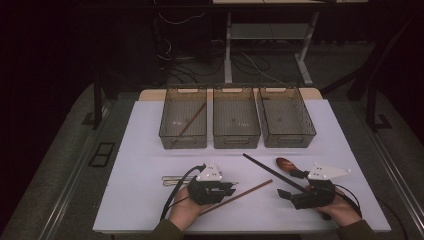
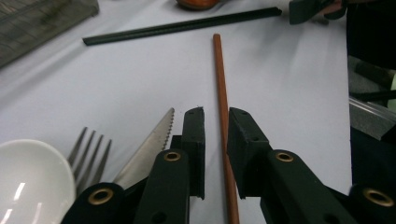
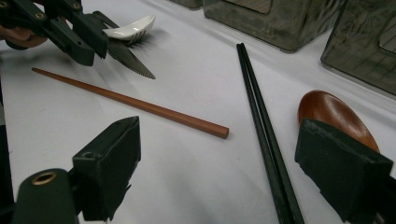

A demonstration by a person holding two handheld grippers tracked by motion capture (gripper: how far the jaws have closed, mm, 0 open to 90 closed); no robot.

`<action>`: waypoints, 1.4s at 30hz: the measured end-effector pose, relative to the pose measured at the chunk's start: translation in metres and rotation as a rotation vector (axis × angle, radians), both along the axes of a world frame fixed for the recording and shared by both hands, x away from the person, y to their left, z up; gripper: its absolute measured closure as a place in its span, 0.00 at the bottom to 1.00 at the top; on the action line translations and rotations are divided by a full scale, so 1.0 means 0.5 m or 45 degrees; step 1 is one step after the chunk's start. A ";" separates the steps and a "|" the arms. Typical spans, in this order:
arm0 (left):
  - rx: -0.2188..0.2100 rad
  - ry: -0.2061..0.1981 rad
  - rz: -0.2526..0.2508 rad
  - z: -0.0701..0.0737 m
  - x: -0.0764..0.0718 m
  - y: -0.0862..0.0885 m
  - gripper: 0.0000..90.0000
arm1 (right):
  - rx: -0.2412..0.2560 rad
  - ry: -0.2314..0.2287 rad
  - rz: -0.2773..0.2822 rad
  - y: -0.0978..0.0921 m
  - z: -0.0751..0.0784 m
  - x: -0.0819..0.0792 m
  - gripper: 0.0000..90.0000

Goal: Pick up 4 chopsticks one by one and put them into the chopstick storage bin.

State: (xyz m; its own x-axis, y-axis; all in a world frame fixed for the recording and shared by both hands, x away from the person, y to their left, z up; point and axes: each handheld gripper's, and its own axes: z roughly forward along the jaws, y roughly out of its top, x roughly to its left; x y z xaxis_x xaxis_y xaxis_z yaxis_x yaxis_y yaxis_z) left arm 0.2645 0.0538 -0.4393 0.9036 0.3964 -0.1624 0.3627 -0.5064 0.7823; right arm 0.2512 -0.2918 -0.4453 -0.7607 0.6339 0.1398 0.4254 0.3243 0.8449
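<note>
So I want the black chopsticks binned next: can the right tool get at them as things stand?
Probably yes. The right tool is open, and the black chopsticks lie bare on the table between its jaws; the wooden spoon sits just beside them.

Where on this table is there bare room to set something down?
Bare: the table's left strip beside the baskets, and its near edge between the two grippers. Crowded: the middle, with the brown chopstick, black chopsticks, wooden spoon and knife.
</note>
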 end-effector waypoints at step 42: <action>0.105 -0.032 -0.071 -0.009 -0.009 -0.027 0.93 | -0.002 0.001 0.008 0.002 0.000 0.000 0.16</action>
